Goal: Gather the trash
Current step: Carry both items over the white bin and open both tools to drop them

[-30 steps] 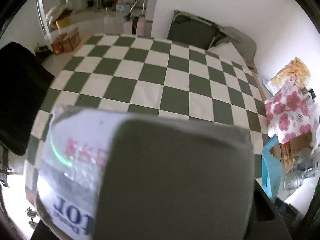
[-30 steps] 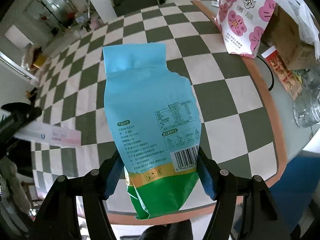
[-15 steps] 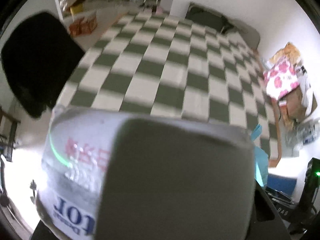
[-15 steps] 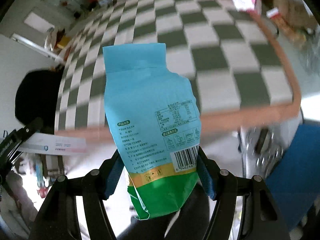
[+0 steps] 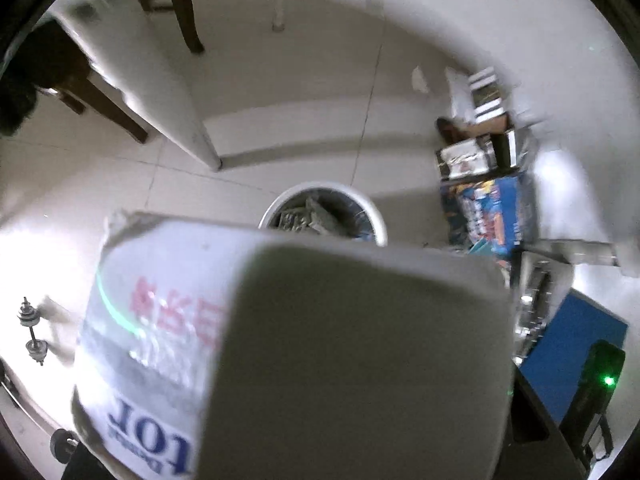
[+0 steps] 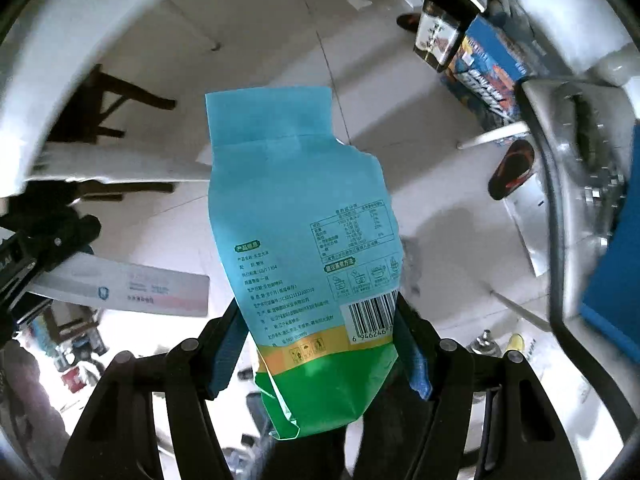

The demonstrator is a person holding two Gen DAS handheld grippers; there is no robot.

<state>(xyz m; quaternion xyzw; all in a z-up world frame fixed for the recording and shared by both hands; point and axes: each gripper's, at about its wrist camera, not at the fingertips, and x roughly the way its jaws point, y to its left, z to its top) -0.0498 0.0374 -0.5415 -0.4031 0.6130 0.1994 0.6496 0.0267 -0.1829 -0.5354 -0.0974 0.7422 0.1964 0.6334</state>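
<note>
Both cameras have swung off the checkered table seen a second ago and now look down at a pale tiled floor (image 5: 304, 80). In the left view a round white bin (image 5: 324, 216) with a dark liner and scraps inside sits at the middle, with dark chair legs (image 5: 188, 16) at 11 o'clock and stacked colourful boxes (image 5: 488, 204) at 3 o'clock. The bin does not show in the right view, which adds a sandal (image 6: 514, 168) on the floor at 3 o'clock. The white box (image 5: 288, 344) with red and blue print fills the lower half of the left view and hides the fingers; in the right view the left gripper (image 6: 44, 264) at 9 o'clock is clamped on one end of it. The right gripper (image 6: 320, 344) pinches the blue and green bag (image 6: 300, 216) near its green bottom, barcode facing the camera, torn top pointing to 12 o'clock.
</note>
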